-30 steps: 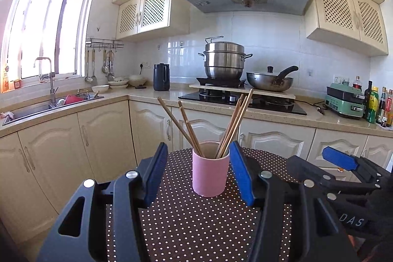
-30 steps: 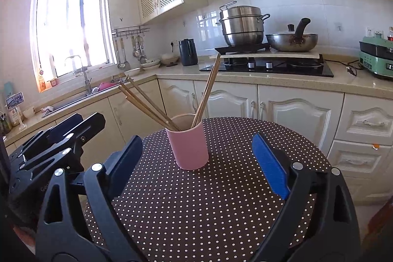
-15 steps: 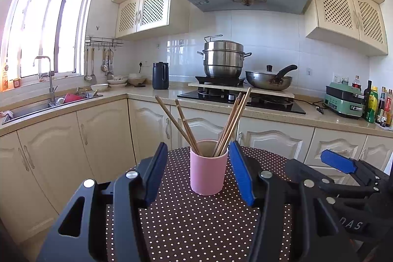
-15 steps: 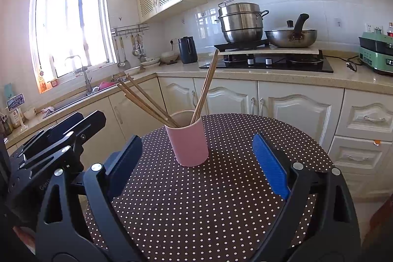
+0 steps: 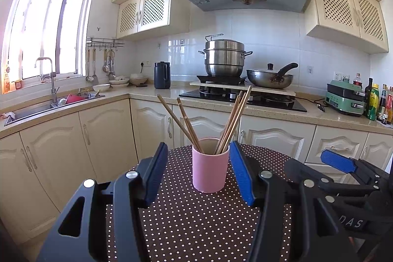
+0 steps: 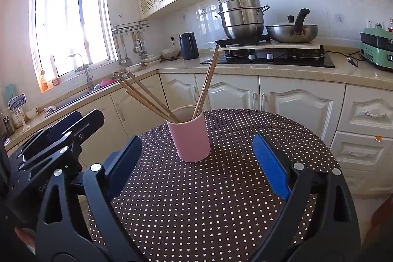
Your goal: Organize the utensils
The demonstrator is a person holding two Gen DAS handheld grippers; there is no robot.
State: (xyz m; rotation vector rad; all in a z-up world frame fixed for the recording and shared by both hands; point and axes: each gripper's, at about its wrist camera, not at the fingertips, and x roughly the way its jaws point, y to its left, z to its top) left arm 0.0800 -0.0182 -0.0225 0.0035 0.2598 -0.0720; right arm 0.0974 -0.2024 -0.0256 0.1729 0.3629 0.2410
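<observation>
Kitchen setting: cream cabinets, a hob with a steamer pot [image 5: 224,58] and a pan [image 5: 270,77], a sink [image 5: 49,107] under the window. In the foreground stands a round table [image 6: 221,200] with a dotted brown cloth.

Task item: a pink cup [image 5: 210,165] stands upright on the table, holding wooden chopsticks [image 5: 231,119]. They lean against the rim in two groups, one to the left and one to the right, tips down inside the cup. No utensil is visible loose on the cloth.

Left gripper [image 5: 199,174]: released, jaws partly apart, nothing clamped. The cup sits beyond and between its blue pads [image 5: 242,176], not touched.

Right gripper [image 6: 203,163]: released, jaws wide, empty; the cup lies ahead, nearer its left finger.

Assessment: both tools sit level and near the table edge, aimed at the cup, consistent with a rest position. The sorting appears complete or close to it.
</observation>
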